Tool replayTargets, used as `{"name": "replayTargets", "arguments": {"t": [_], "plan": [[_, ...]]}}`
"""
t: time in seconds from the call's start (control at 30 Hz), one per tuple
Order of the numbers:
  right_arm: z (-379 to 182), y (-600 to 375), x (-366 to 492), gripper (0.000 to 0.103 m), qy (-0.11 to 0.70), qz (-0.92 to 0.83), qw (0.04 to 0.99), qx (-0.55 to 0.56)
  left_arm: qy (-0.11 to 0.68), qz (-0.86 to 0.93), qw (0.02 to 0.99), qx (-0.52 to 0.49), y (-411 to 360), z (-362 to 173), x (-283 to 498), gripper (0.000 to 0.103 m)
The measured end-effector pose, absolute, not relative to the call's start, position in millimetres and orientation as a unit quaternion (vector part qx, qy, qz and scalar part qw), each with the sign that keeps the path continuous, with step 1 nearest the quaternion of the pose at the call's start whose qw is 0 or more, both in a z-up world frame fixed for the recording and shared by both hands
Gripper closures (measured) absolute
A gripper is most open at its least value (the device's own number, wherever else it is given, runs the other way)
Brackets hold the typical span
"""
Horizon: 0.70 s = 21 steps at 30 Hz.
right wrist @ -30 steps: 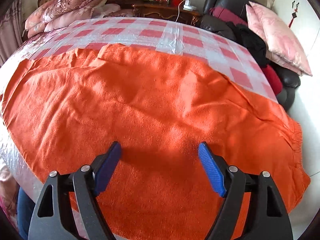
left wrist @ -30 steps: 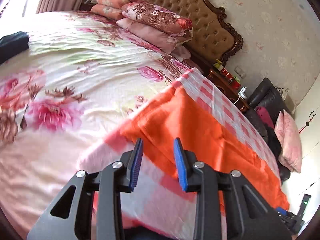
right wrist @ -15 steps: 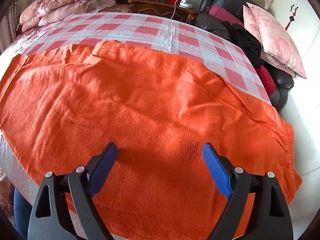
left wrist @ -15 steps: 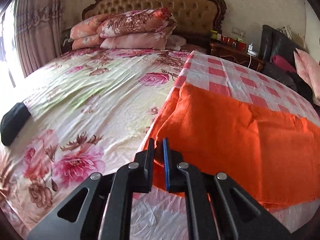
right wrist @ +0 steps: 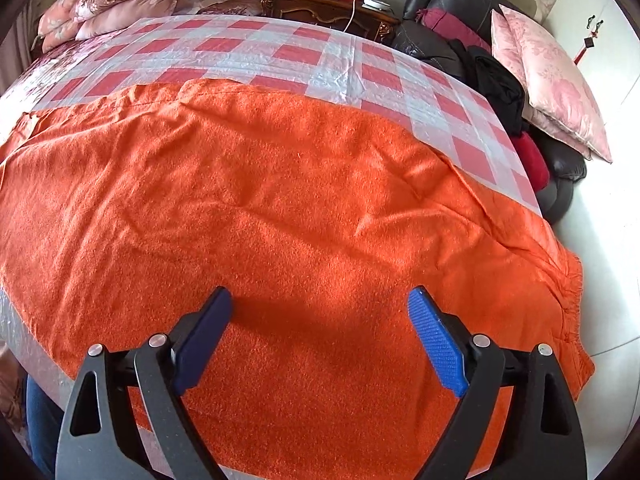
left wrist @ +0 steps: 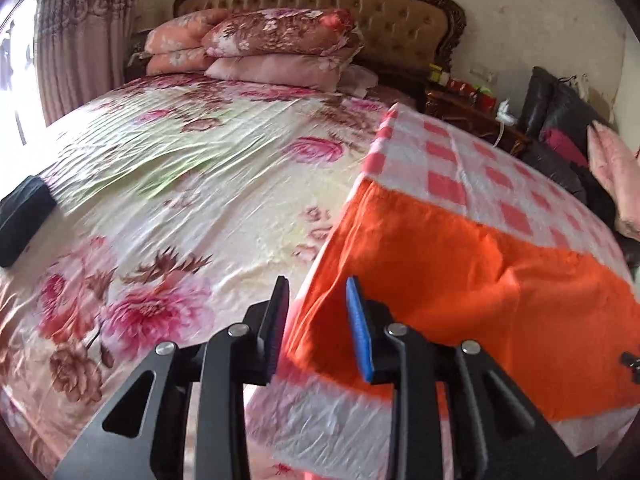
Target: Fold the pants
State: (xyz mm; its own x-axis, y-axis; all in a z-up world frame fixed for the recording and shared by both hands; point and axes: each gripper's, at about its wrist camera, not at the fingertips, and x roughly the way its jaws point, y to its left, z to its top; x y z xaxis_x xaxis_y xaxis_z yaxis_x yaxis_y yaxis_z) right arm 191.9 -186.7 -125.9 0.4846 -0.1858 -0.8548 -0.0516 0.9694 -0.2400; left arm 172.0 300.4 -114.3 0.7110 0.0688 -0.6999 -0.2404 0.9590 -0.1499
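Orange pants [right wrist: 280, 200] lie spread flat on a red-and-white checked sheet [right wrist: 240, 44] on the bed, with the gathered waistband [right wrist: 568, 292] at the right. In the left wrist view the pants [left wrist: 480, 280] fill the lower right. My left gripper [left wrist: 318, 310] hovers at their left edge. Its jaws are opening, and the pads do not press the orange cloth seen between them. My right gripper [right wrist: 322, 316] stands wide open just above the near middle of the pants, holding nothing.
The checked sheet [left wrist: 460, 168] covers the right part of a floral bedspread [left wrist: 180, 184]. Stacked pillows [left wrist: 276, 44] sit by the headboard. A dark item [left wrist: 24, 220] lies at the bed's far left. A nightstand [right wrist: 320, 8] and a black sofa with cushions [right wrist: 552, 72] stand beyond.
The left gripper pinched nearly shut at the pants' left edge half a second ago, and its jaws now stand apart again; its view also rolled. The right jaws widened slightly.
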Motion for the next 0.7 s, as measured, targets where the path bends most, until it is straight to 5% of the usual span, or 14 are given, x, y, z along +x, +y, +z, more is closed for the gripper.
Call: {"name": "replayTargets", "arguments": {"t": [0.3, 0.47, 0.7], "plan": [[-127, -190, 192, 0.015, 0.511, -0.038, 0.852, -0.106, 0.431, -0.003, 0.901, -0.039, 282, -124, 292, 0.075], [-127, -192, 194, 0.015, 0.515, -0.032, 0.851, -0.100, 0.450, -0.013, 0.893, 0.003, 274, -136, 304, 0.097], [-107, -177, 191, 0.015, 0.490, -0.026, 0.861, -0.137, 0.417, 0.031, 0.908, -0.020, 291, -116, 306, 0.099]]}}
